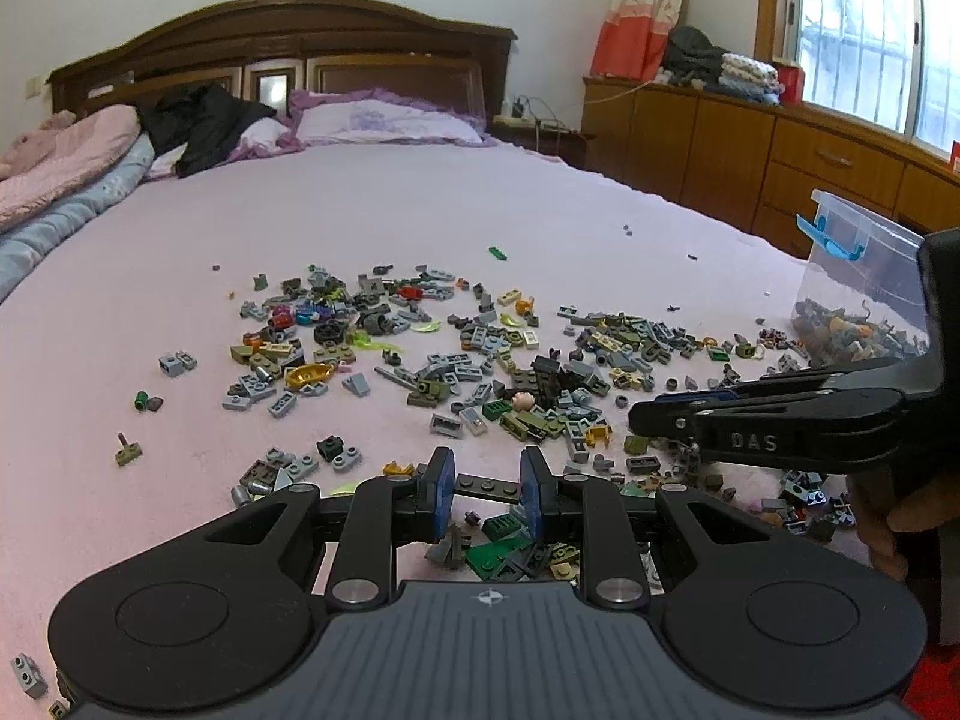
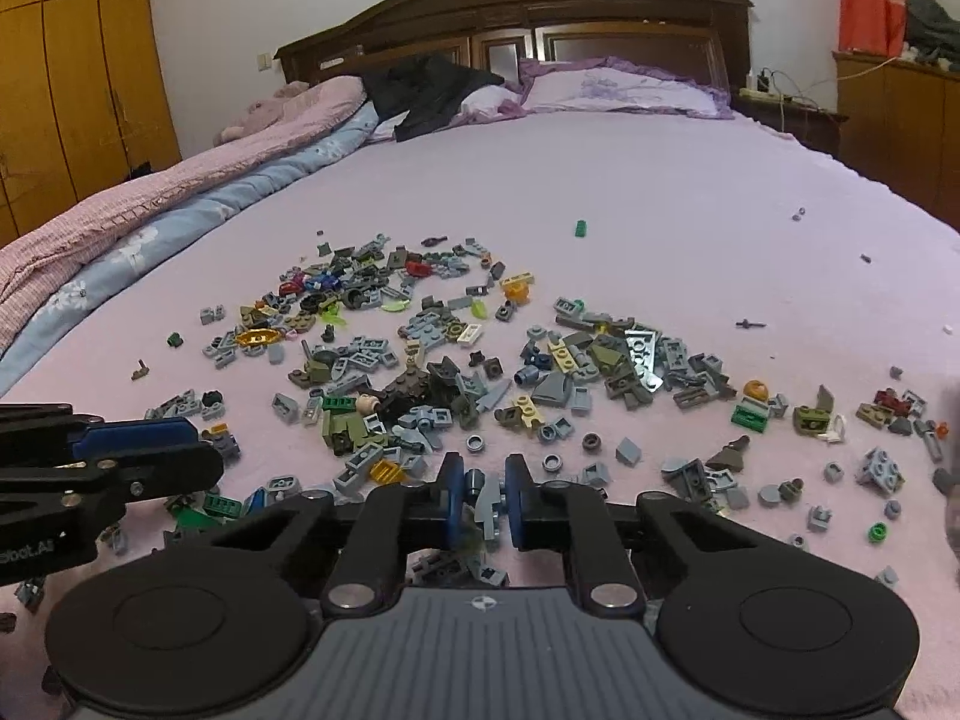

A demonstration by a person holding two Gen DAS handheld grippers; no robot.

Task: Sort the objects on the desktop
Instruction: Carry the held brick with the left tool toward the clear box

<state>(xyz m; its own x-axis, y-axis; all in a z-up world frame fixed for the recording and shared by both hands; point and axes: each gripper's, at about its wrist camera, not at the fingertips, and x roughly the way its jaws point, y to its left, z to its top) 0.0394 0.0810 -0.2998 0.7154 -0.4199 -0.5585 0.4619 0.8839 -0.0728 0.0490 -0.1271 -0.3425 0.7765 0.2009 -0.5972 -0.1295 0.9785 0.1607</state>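
Left wrist: scattered bricks [image 1: 456, 360] on bed [image 1: 420, 204], clear bin [image 1: 864, 288] behind right hand-held gripper [image 1: 636, 420]

Daylight is coming in through the window [image 1: 864, 30] at the upper right of the left wrist view; its panes are blowing out to near white. Across the bed sheet [image 1: 420, 210] the light is falling soft and even, so the scattered bricks [image 2: 456, 360] are casting only faint shadows. Both views are looking slightly hazy and muted in colour. Fisheye distortion is bending the headboard [image 2: 528, 6] into an arc and curving the wardrobe [image 2: 78, 60] at the left edge; dark vignetting is cutting into the upper corners.
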